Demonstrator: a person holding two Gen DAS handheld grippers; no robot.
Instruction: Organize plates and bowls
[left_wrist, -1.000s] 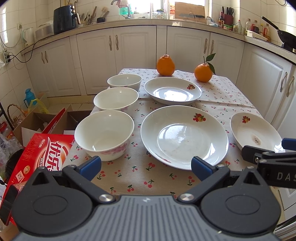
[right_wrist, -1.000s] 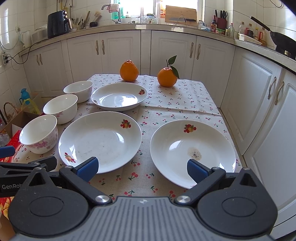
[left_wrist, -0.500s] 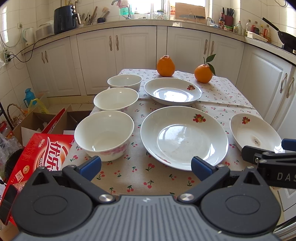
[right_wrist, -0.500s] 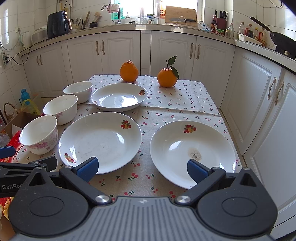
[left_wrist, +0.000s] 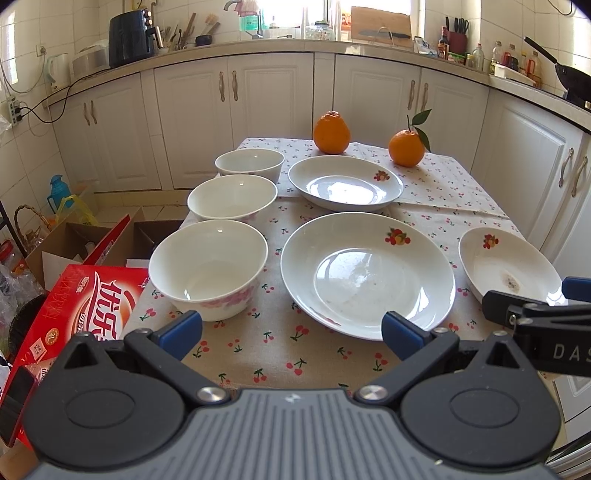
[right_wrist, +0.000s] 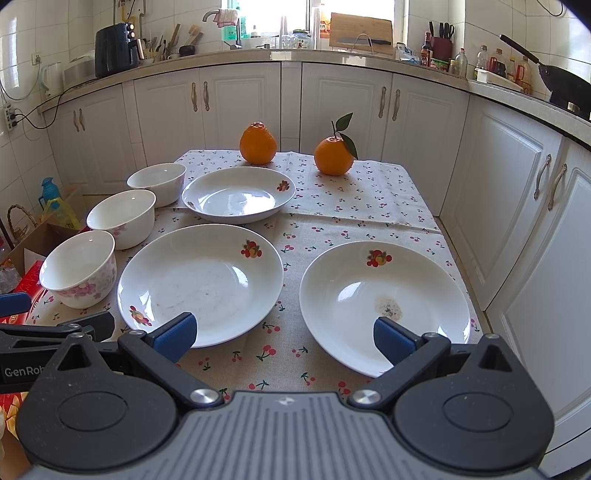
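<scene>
Hovering low over the near edge of a small table (left_wrist: 436, 184) covered in a cherry-print cloth, two hand-held grippers pointed forward side by side, and neither gripped anything. The left gripper (left_wrist: 291, 328) had its blue-tipped jaws spread wide and empty above the cloth, in front of the nearest bowl and the middle plate. The right gripper (right_wrist: 282, 332) was likewise spread wide — one tip over the near rim of the middle plate, the other over the near rim of the right-hand plate, though contact could not be judged. Three white bowls stood in a line down the left side of the table: a near bowl (left_wrist: 208, 267) with pink flowers on its outside, a middle bowl (left_wrist: 232, 197) just behind it, and a far bowl (left_wrist: 249, 166) beyond that. Three shallow white plates with small fruit decals lay flat and apart from one another: a far plate (left_wrist: 345, 182) beside the far bowls, a middle plate (left_wrist: 367, 275) beside the near bowl, and a right-hand plate (right_wrist: 384, 299) near the table's right edge, with a dark speckled smudge in its well. Two oranges sat at the far end of the table — a knobbly orange (right_wrist: 258, 143) and, to its right, a leafy orange (right_wrist: 333, 155). A red printed box (left_wrist: 81, 306) lay below the table's left side. White kitchen cabinets (right_wrist: 236, 107) lined the walls behind.
</scene>
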